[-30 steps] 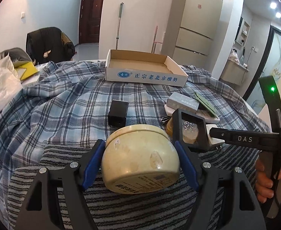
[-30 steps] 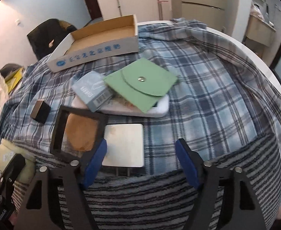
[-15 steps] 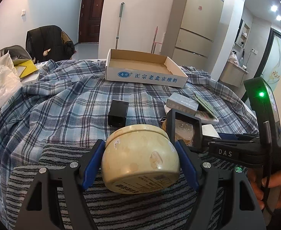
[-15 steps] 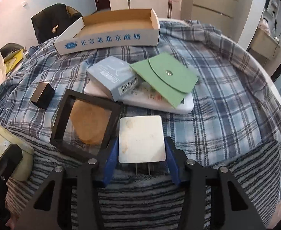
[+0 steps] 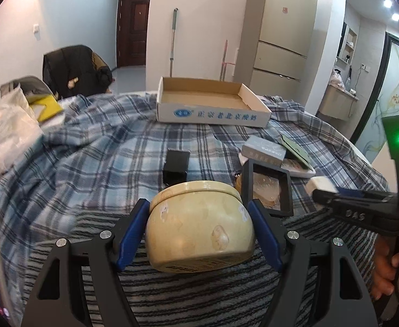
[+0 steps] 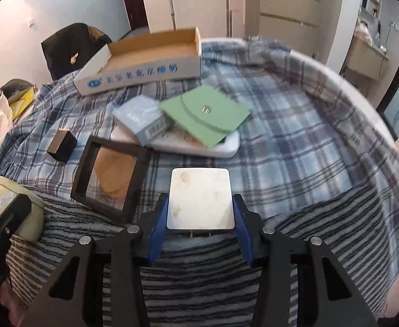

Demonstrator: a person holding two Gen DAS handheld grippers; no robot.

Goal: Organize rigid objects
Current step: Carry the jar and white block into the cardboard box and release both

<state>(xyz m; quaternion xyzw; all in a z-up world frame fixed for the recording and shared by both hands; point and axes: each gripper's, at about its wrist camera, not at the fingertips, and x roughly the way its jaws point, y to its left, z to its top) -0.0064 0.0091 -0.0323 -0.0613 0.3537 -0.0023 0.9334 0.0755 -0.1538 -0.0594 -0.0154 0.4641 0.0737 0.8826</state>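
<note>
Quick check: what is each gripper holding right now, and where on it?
The left gripper clamps the cream round tin across its curved sides. The right gripper clamps the white plug adapter by its two side edges, near the prong end.

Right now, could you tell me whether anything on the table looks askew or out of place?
Yes: the black frame sits tilted, one edge propped up on the cloth. Behind it, the grey box and green pouch are stacked crookedly on a white tray.

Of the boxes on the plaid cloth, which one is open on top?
The cardboard tray box at the far side; the small black box and grey-blue carton are closed.
</note>
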